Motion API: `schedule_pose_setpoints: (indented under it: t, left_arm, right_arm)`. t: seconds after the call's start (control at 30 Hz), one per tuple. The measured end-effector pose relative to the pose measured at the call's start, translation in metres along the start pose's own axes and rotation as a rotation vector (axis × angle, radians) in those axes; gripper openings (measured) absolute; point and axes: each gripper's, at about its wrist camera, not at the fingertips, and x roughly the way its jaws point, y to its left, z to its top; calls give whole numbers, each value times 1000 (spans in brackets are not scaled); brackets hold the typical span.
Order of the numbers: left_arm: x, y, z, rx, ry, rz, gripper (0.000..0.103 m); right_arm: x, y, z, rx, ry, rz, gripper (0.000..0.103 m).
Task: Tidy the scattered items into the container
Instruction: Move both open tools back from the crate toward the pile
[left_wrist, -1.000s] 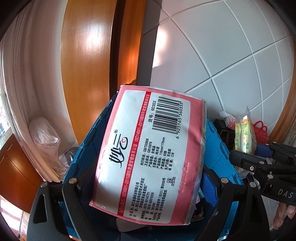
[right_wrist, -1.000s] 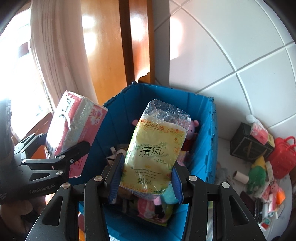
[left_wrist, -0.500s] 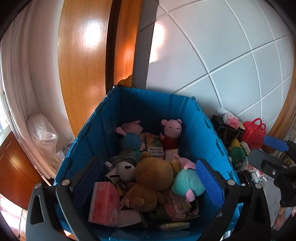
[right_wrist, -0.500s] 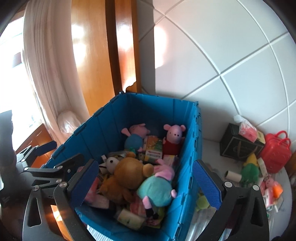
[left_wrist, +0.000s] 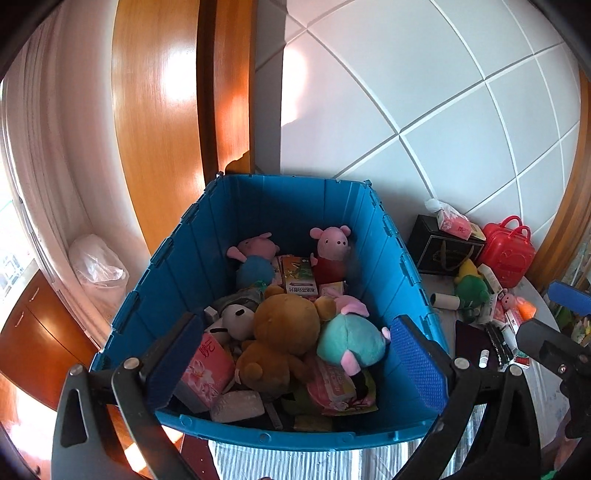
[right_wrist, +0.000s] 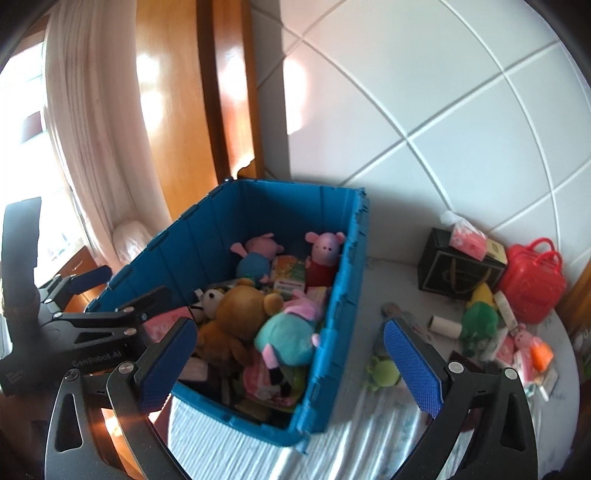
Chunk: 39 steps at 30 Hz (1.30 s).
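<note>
A blue crate stands on the table, full of plush toys and packets: a brown bear, a teal plush, two pink pig dolls, a pink tissue pack. My left gripper is open and empty over the crate's near rim. My right gripper is open and empty, above the crate's right wall. Scattered items lie right of the crate: a green plush, a small green frog, a cardboard tube.
A black box with a pink tissue pack on top and a red toy case stand against the white tiled wall. A wooden door and a curtain are behind the crate on the left. The table has a striped cloth.
Both grippers opened and let go of their tissue packs, which now lie in the crate. Both have since drawn back, the right one shifting rightwards.
</note>
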Motion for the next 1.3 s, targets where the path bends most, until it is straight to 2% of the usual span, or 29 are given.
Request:
schedule_pose_setpoints:
  t: [0.13, 0.27, 0.57, 0.8, 0.97, 1.3]
  left_arm:
    - [-13, -36, -5, -1, 13, 20, 103]
    - [-25, -73, -10, 5, 30, -5, 103]
    - [-48, -139, -18, 52, 27, -4, 103]
    - [-64, -183, -25, 93, 16, -34, 103]
    - [-66, -202, -31, 87, 53, -79, 103]
    - [-75, -227, -40, 111, 59, -75, 103]
  right_arm:
    - [-21, -37, -19, 49, 9, -29, 103]
    - [-38, -72, -36, 86, 19, -58, 103]
    - [-77, -139, -71, 149, 26, -109, 103]
    - [-103, -174, -93, 174, 20, -132, 103]
    - [-118, -193, -104, 187, 17, -149, 103]
    - [-135, -211, -122, 192, 29, -168, 103]
